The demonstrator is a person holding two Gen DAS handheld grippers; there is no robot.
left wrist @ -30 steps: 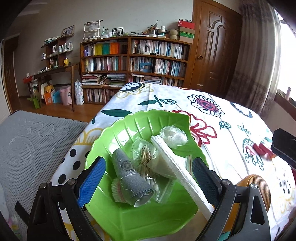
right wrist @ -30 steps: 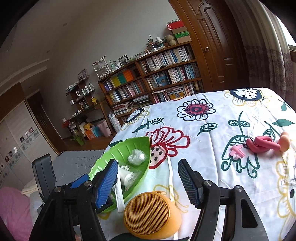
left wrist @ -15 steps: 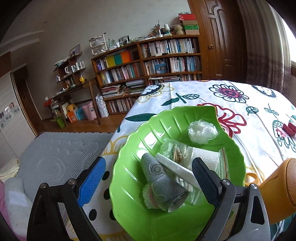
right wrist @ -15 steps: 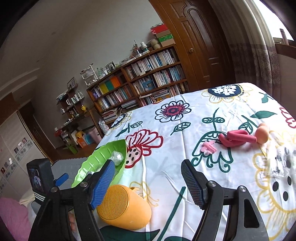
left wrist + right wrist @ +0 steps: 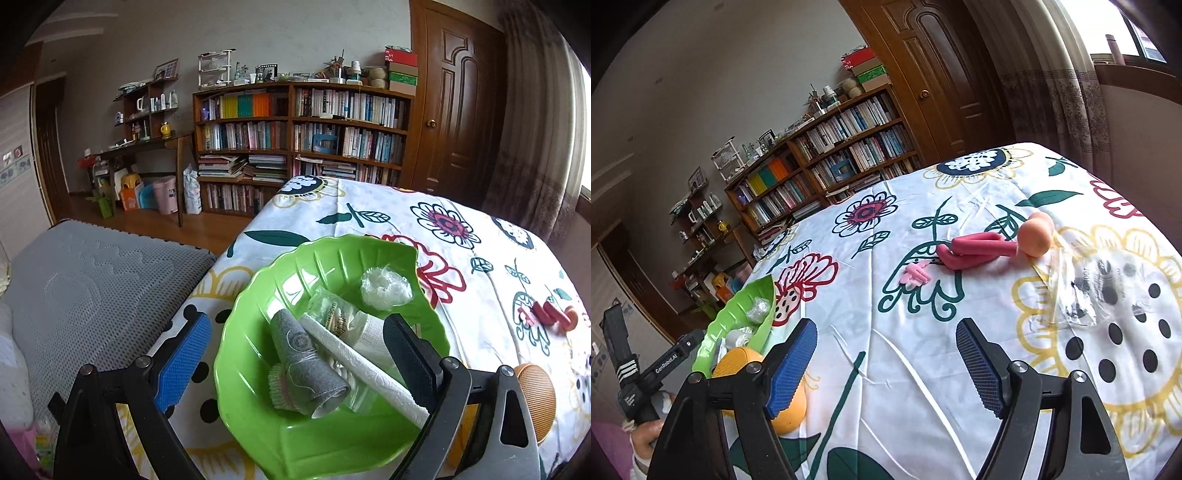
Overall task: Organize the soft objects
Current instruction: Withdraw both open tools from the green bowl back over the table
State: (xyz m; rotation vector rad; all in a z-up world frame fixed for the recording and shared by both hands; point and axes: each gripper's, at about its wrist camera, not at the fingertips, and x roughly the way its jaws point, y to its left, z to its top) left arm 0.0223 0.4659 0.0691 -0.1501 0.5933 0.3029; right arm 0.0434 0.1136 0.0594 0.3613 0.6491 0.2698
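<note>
My left tongs (image 5: 295,354) are spread wide and grip nothing, straddling the near part of the green dish (image 5: 258,369). The dish sits close to the left edge of the worktop (image 5: 480,236), where the flowered cloth (image 5: 886,354) drops off toward a grey mat (image 5: 92,280). In the dish lie a grey roll (image 5: 306,362), a white paper roll (image 5: 362,365), a clear packet (image 5: 332,314) and a crinkled plastic wad (image 5: 386,286), piled loosely and touching one another. An orange speaker (image 5: 535,398) sits just right of the dish.

My right tongs (image 5: 886,365) are also spread and empty, above a bare stretch of cloth with open room ahead. Far right of them lies a pink foam piece (image 5: 979,251) bent into a loop, touching a peach ball (image 5: 1036,236) at its right end; a small pink bit (image 5: 916,275) lies just left of the foam piece. A flat clear bag (image 5: 1086,291) lies near the ball, toward the right edge.

Only the right view shows the bag and the hand (image 5: 642,435) holding the left tool; there the dish (image 5: 738,314) is seen edge-on, its contents mostly hidden. The left view shows the foam piece (image 5: 546,314) only as a small red shape at far right.
</note>
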